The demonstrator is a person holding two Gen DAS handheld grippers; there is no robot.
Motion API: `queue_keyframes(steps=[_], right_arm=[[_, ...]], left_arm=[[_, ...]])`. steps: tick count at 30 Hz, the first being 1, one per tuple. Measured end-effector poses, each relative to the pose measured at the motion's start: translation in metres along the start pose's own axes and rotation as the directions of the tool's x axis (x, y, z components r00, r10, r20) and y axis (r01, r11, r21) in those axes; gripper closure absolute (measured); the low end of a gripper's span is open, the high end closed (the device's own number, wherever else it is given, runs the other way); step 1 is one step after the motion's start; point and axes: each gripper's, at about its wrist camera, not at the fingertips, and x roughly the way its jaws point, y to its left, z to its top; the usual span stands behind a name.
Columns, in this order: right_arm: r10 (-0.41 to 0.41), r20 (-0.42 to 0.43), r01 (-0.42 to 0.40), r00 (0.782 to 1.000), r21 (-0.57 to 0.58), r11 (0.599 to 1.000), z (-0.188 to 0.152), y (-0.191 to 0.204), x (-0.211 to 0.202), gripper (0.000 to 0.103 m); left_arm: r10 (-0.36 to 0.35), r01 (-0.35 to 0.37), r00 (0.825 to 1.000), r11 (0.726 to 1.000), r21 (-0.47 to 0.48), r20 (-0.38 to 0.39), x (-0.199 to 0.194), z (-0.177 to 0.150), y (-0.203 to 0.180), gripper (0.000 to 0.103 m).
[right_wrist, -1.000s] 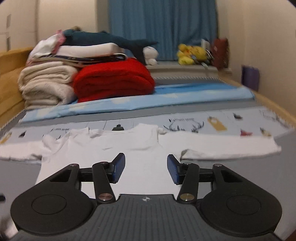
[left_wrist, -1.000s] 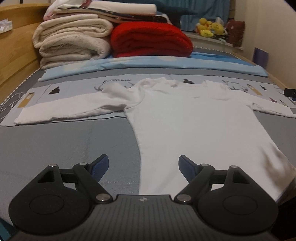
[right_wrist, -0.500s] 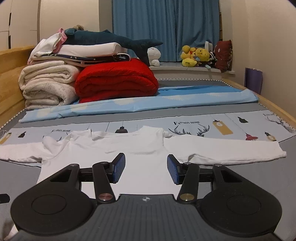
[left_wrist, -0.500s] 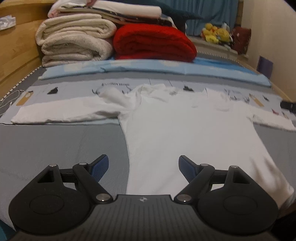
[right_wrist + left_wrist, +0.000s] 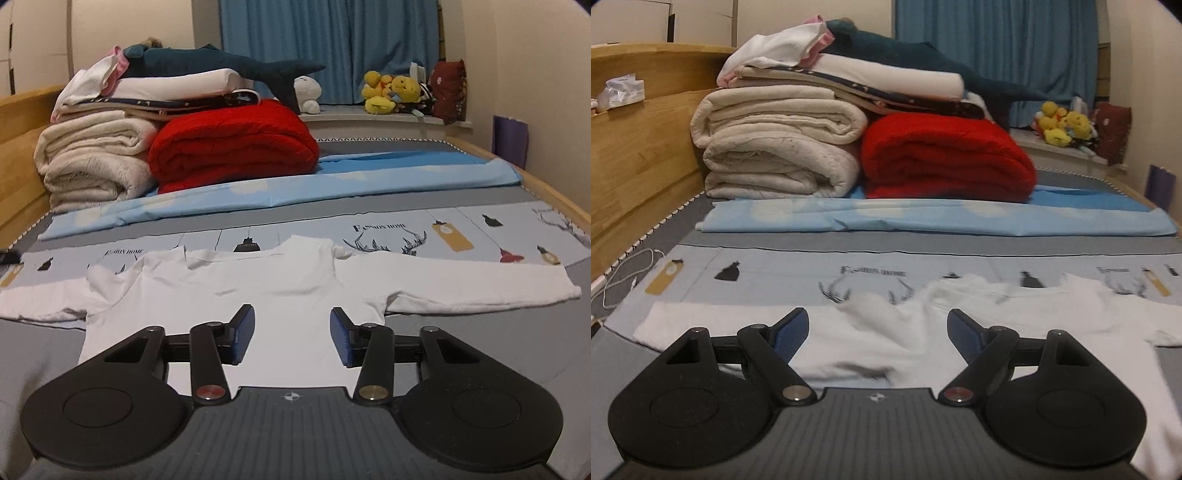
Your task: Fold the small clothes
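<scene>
A small white long-sleeved shirt [image 5: 273,291] lies flat on the bed, neck away from me, both sleeves spread out sideways. In the left wrist view the shirt [image 5: 1015,325] shows its left sleeve and bunched shoulder ahead of the fingers. My left gripper [image 5: 877,334] is open and empty, low over the left sleeve and armpit area. My right gripper [image 5: 291,334] is open and empty, low over the shirt's body near its right side.
Folded cream blankets [image 5: 775,155] and a red blanket [image 5: 236,144] are stacked at the far end on a light blue sheet [image 5: 295,184]. A wooden bed frame [image 5: 635,155] runs along the left. A white cable [image 5: 624,273] lies at the left edge. Plush toys [image 5: 391,92] sit on the sill.
The left gripper has dropped lower and moved forward and left, over the shirt's left sleeve. The right gripper has moved slightly closer to the shirt. Both stay open.
</scene>
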Motion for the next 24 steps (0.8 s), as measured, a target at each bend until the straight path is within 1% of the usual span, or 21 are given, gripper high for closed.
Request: queue_keyframes(steps=[2, 3, 4, 5, 6, 7, 9, 11, 13, 14, 17, 19, 20, 21, 22, 23, 24], right_arm=[[-0.002, 0.002, 0.003, 1.000, -0.027, 1.000, -0.001, 0.002, 0.000, 0.062], [0.000, -0.004, 0.000, 1.000, -0.040, 0.999, -0.002, 0.003, 0.000, 0.062], [0.001, -0.020, -0.002, 1.000, -0.047, 0.999, -0.004, 0.003, 0.002, 0.063], [0.004, -0.046, -0.007, 0.999, -0.050, 0.999, -0.004, 0.004, 0.005, 0.065], [0.012, -0.074, -0.016, 0.997, -0.057, 0.998, -0.003, 0.005, 0.009, 0.065], [0.015, -0.097, -0.021, 0.995, -0.062, 0.998, 0.002, 0.007, 0.013, 0.065], [0.011, -0.107, -0.017, 0.994, -0.054, 0.998, 0.019, 0.016, 0.024, 0.065], [0.024, -0.114, -0.030, 0.993, -0.053, 0.998, 0.042, 0.033, 0.041, 0.065], [0.073, -0.110, -0.080, 0.991, -0.059, 0.995, 0.060, 0.054, 0.062, 0.065], [0.104, -0.098, -0.111, 0.990, -0.069, 0.991, 0.066, 0.064, 0.072, 0.066], [0.137, -0.076, -0.145, 0.988, -0.110, 0.983, 0.071, 0.088, 0.102, 0.066], [0.168, -0.060, -0.174, 0.984, -0.103, 0.979, 0.064, 0.090, 0.115, 0.068], [0.170, -0.078, -0.176, 0.982, -0.083, 0.981, 0.058, 0.090, 0.126, 0.072], [0.153, -0.124, -0.162, 0.980, -0.059, 0.985, 0.055, 0.091, 0.139, 0.074], [0.160, -0.164, -0.167, 0.973, -0.029, 0.986, 0.054, 0.091, 0.150, 0.077], [0.191, -0.184, -0.194, 0.964, 0.002, 0.981, 0.054, 0.091, 0.161, 0.078], [0.196, -0.191, -0.197, 0.962, 0.010, 0.980, 0.055, 0.092, 0.167, 0.079]], left_arm=[[0.020, -0.020, 1.000, 0.999, -0.027, -0.015, 0.018, -0.005, 0.017, 0.020], [0.024, -0.026, 0.999, 0.998, -0.062, -0.030, 0.025, -0.009, 0.029, 0.026], [0.030, -0.037, 0.997, 0.994, -0.099, -0.071, 0.035, -0.014, 0.040, 0.031], [0.035, -0.050, 0.992, 0.991, -0.126, -0.118, 0.044, -0.016, 0.048, 0.043], [0.037, -0.059, 0.989, 0.987, -0.153, -0.141, 0.052, -0.017, 0.057, 0.049], [0.041, -0.064, 0.990, 0.984, -0.167, -0.139, 0.057, -0.017, 0.065, 0.050], [0.073, -0.095, 0.988, 0.981, -0.167, -0.134, 0.068, -0.018, 0.080, 0.052], [0.066, -0.096, 0.987, 0.973, -0.208, -0.146, 0.076, -0.019, 0.098, 0.052], [0.042, -0.092, 0.984, 0.953, -0.287, -0.175, 0.086, -0.022, 0.123, 0.052], [0.044, -0.099, 0.983, 0.945, -0.312, -0.179, 0.087, -0.024, 0.132, 0.052], [0.075, -0.141, 0.979, 0.920, -0.367, -0.187, 0.099, -0.027, 0.169, 0.052], [0.088, -0.176, 0.972, 0.886, -0.428, -0.219, 0.111, -0.034, 0.199, 0.052], [0.081, -0.186, 0.969, 0.863, -0.469, -0.234, 0.117, -0.038, 0.214, 0.052], [0.076, -0.202, 0.965, 0.827, -0.525, -0.252, 0.123, -0.043, 0.233, 0.052], [0.077, -0.223, 0.960, 0.789, -0.573, -0.269, 0.129, -0.048, 0.249, 0.052], [0.079, -0.241, 0.957, 0.754, -0.611, -0.280, 0.134, -0.051, 0.262, 0.052], [0.080, -0.256, 0.954, 0.714, -0.651, -0.288, 0.138, -0.056, 0.277, 0.052]])
